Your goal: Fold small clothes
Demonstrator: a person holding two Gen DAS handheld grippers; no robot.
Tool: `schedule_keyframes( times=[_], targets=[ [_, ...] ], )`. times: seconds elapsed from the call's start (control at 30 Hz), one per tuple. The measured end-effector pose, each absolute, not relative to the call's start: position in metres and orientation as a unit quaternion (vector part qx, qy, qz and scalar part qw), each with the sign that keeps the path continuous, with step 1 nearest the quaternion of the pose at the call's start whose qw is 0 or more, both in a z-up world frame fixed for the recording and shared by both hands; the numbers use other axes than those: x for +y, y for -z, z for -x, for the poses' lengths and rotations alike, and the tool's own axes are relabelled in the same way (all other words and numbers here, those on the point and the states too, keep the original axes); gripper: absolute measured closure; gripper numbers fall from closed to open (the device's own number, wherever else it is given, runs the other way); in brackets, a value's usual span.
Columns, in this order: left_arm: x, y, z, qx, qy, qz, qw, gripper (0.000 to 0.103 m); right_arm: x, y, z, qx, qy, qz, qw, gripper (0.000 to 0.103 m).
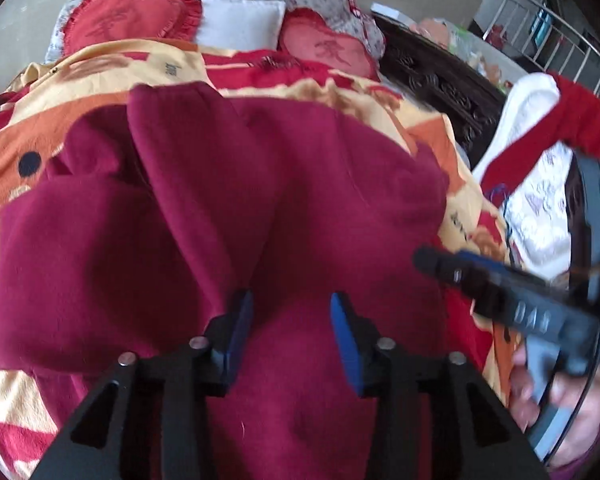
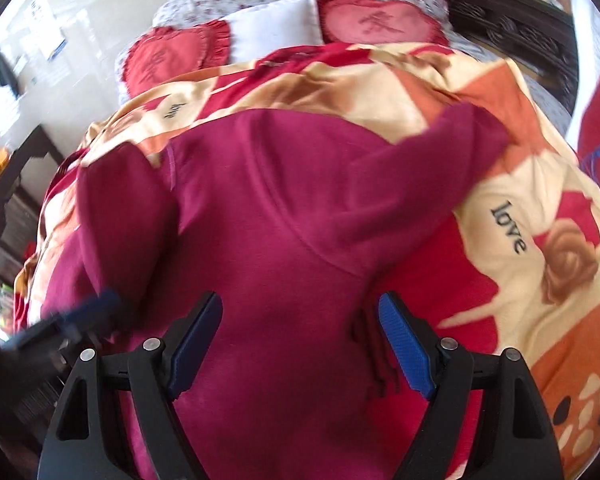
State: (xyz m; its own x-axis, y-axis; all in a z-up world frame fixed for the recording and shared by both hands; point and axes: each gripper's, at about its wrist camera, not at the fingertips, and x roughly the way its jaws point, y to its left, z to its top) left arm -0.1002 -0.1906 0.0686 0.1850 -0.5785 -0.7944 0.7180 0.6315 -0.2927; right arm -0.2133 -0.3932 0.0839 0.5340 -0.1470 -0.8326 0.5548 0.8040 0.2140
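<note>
the dark red fleece garment (image 1: pixel 260 208) runs under the black gripper frames at the bottom edge of both wrist views, so its near hem is hidden. its sleeve (image 2: pixel 452 152) is smeared by motion in the right wrist view. the left gripper (image 2: pixel 66 326) shows there only as a blurred dark-and-blue streak at the left edge; how its jaws stand cannot be told from that view. in the left wrist view the right gripper (image 1: pixel 432 262) is blurred and cut by the right edge, its second finger unseen, and the hand (image 1: pixel 556 392) holding it is partly cropped. red stitched marks on the heart-shaped red cushions (image 1: pixel 320 50) are unreadable.
</note>
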Motion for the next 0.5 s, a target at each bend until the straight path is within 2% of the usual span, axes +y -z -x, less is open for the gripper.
schedule_keyframes(
  times=[0.1,0.2,0.33,0.5],
  targets=[
    [-0.164,-0.084,0.108,0.467,0.429,-0.077,0.77,0.034,-0.399,-0.086,0.214,0.427,0.203,-0.24,0.848,0.037],
    [-0.116,-0.098,0.108,0.42,0.376,-0.098,0.82,0.023,-0.391,-0.093,0.204,0.416,0.17,-0.237,0.861,0.037],
    [-0.08,-0.088,0.093,0.41,0.271,-0.151,0.857,0.023,-0.358,-0.102,0.171,0.418,0.116,-0.2,0.879,0.037],
    [-0.045,-0.053,0.055,0.465,0.169,-0.138,0.858,0.024,-0.299,-0.096,0.102,0.448,0.068,-0.121,0.883,0.037]
  ],
)
